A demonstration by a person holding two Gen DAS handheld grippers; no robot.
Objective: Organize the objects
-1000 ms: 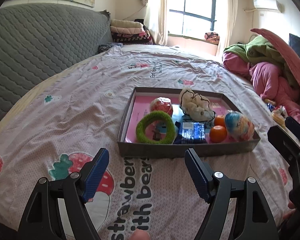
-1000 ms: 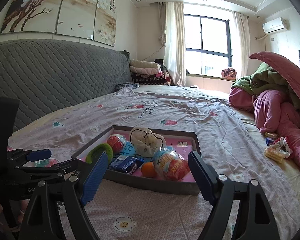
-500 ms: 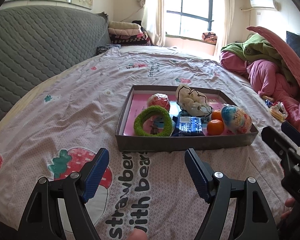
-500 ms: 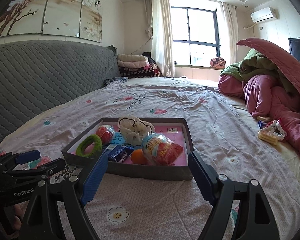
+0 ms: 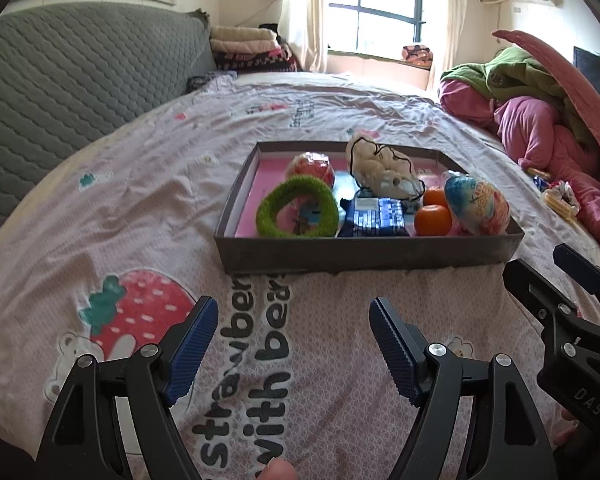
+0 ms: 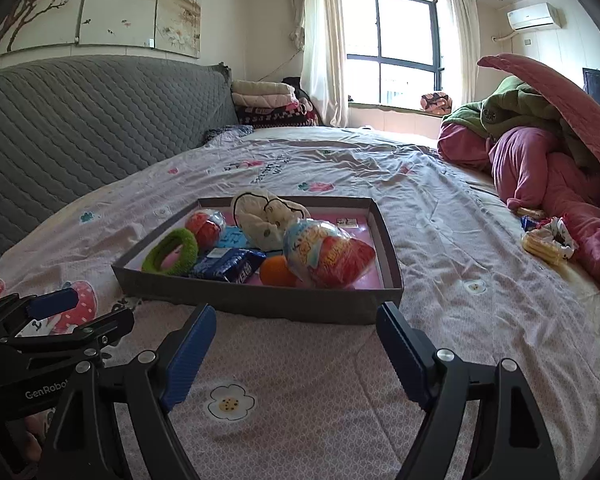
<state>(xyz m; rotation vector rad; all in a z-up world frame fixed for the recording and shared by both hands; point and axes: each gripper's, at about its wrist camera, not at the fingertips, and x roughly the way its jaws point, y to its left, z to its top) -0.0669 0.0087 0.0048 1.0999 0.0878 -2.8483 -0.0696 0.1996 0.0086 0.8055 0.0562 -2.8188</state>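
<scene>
Both tongs, the left tongs [image 5: 292,322] and the right tongs [image 6: 296,326], stood wide apart and held nothing, low over the bed [image 5: 148,200], near the front wall of the grey tray [image 5: 364,254]. Inside the tray lay the green ring [image 5: 298,212], the blue packet [image 5: 374,222], two oranges [image 5: 432,220], the wrapped egg [image 5: 476,204] and the plush toy [image 5: 380,168]. Such a scene fitted either things already gathered or things waiting to be sorted out; the pictures did not settle which.
</scene>
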